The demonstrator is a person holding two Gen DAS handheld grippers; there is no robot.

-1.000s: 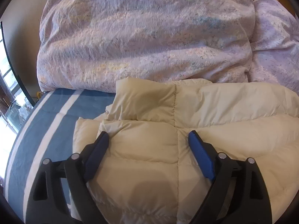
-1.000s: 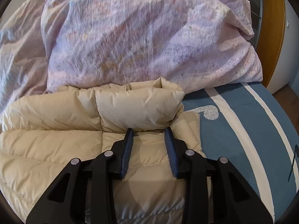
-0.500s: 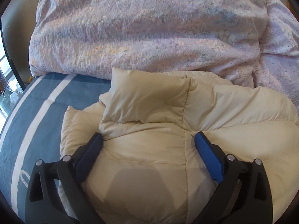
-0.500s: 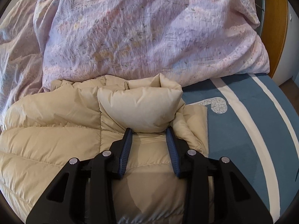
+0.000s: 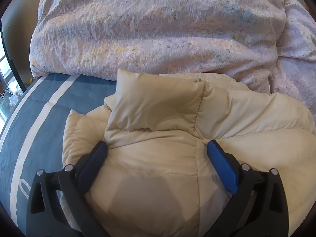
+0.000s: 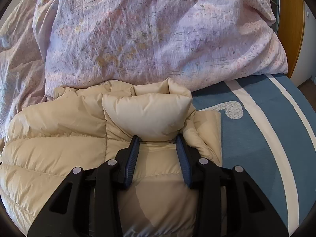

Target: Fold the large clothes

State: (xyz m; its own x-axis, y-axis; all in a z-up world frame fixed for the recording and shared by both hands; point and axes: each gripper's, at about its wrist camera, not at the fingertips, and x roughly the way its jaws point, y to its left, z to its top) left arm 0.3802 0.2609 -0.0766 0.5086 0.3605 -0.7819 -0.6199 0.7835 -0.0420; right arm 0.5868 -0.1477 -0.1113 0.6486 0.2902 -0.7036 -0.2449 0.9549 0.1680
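Note:
A cream puffy down jacket [image 5: 158, 158] lies on the blue bed cover, bunched up against the duvet; it also shows in the right wrist view [image 6: 59, 134]. My left gripper [image 5: 157, 148] is wide open, its fingers pressed down on either side of a padded section near the jacket's left edge. My right gripper [image 6: 158, 140] is partly closed, its fingers squeezing a puffy fold [image 6: 146, 116] at the jacket's right edge.
A big pink floral duvet [image 5: 158, 29] is heaped right behind the jacket and also fills the back of the right wrist view [image 6: 150, 35]. Blue bed cover with white stripes [image 5: 35, 118] [image 6: 266, 128] lies on both sides. A wooden door frame [image 6: 292, 19] stands at far right.
Both grippers have moved forward, pushing the jacket toward the duvet and bunching it higher. The right gripper's jaws stay narrowed on the fold; the left stays wide open.

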